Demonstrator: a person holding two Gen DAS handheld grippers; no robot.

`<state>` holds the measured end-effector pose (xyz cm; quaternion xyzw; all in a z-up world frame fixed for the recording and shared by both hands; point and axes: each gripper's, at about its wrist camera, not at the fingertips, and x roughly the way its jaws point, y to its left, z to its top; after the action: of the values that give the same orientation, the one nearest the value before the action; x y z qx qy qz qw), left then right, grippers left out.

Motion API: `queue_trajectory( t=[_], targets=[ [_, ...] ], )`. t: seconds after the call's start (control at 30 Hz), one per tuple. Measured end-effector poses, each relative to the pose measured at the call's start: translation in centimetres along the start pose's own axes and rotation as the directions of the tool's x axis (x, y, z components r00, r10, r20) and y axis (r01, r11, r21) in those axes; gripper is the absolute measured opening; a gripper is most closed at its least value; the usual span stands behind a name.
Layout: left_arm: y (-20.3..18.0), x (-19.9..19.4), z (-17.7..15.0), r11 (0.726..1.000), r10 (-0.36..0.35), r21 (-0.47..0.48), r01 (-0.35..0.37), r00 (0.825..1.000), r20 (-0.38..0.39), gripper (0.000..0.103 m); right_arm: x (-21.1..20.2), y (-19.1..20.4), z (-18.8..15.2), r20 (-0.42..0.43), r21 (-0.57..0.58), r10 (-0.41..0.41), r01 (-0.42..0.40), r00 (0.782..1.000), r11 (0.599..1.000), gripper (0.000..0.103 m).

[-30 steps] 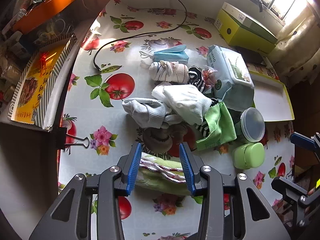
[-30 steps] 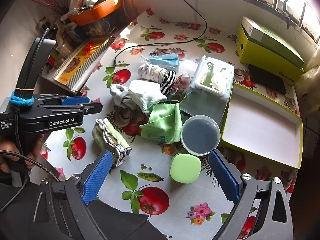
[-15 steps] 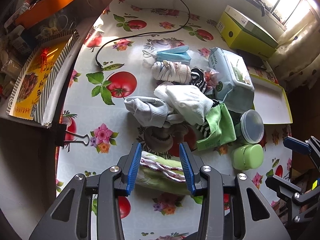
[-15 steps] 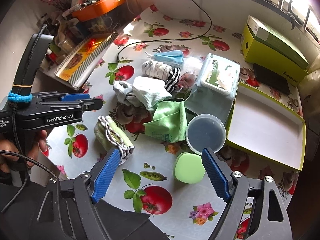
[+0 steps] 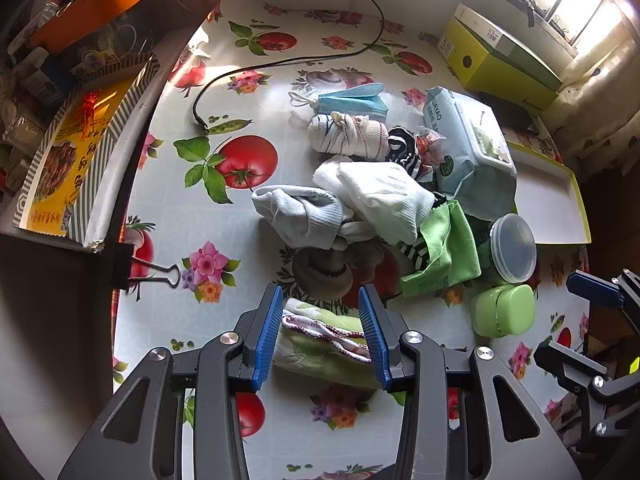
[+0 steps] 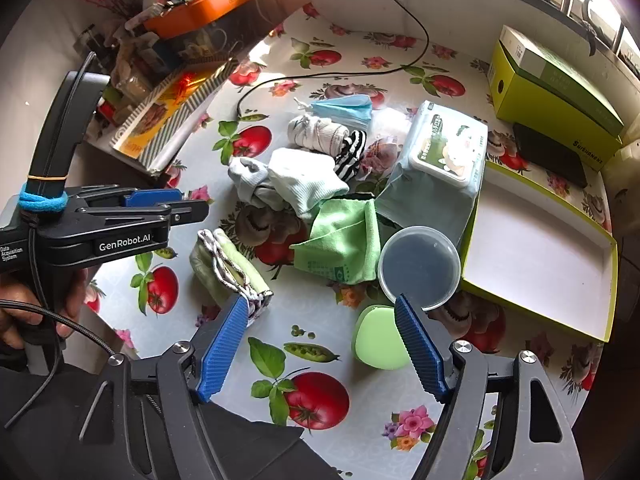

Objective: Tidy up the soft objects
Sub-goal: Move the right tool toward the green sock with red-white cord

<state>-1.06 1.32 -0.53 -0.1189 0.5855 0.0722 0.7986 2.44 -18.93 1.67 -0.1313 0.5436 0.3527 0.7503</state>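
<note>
Left wrist view: the left gripper [image 5: 322, 330] points down over the near edge of the counter [image 5: 168, 216], its fingers [image 5: 266, 334] standing apart on either side of the folded cloth [image 5: 320, 334]. Whether the pads touch the fabric or merely flank it cannot be told here; nothing looks squeezed. The cloth is a flat folded bundle, pale green with white layers edged in red stitching. It should be light, limp and easy to compress, so it will likely sag or unfold if pinched at one end. The better hold is probably across the middle of the stack, catching all layers at once. Further towards the far edge lies the pile of socks [image 5: 360, 196]: grey and white ones, a striped one, and a green rag [image 5: 444, 246] draped at the pile's right side. All look soft and unbreakable, though tangled enough that lifting one may drag a neighbour.

Right wrist view: the right gripper [image 6: 320, 350] hangs above the near edge with its fingers [image 6: 418, 346] wide and closing; nothing is between them but bare counter, and the green case [image 6: 378, 338] sits just beside the right finger. The folded cloth [image 6: 226, 266] lies close to the near-left corner, beside the left finger tip, under the left gripper [image 6: 160, 210]. The open box lid [image 6: 540, 256] rests along the right edge, empty.
</note>
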Motion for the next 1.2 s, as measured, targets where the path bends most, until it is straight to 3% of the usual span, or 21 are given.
queue_trajectory(
  t=[1.2],
  targets=[
    [0.5, 1.5, 0.5, 1.000, 0.020, -0.009, -0.020, 0.999, -0.038, 0.041, 2.5, -0.2, 1.7, -0.035, 0.010, 0.035, -0.035, 0.999, 0.999, 0.075]
  ],
)
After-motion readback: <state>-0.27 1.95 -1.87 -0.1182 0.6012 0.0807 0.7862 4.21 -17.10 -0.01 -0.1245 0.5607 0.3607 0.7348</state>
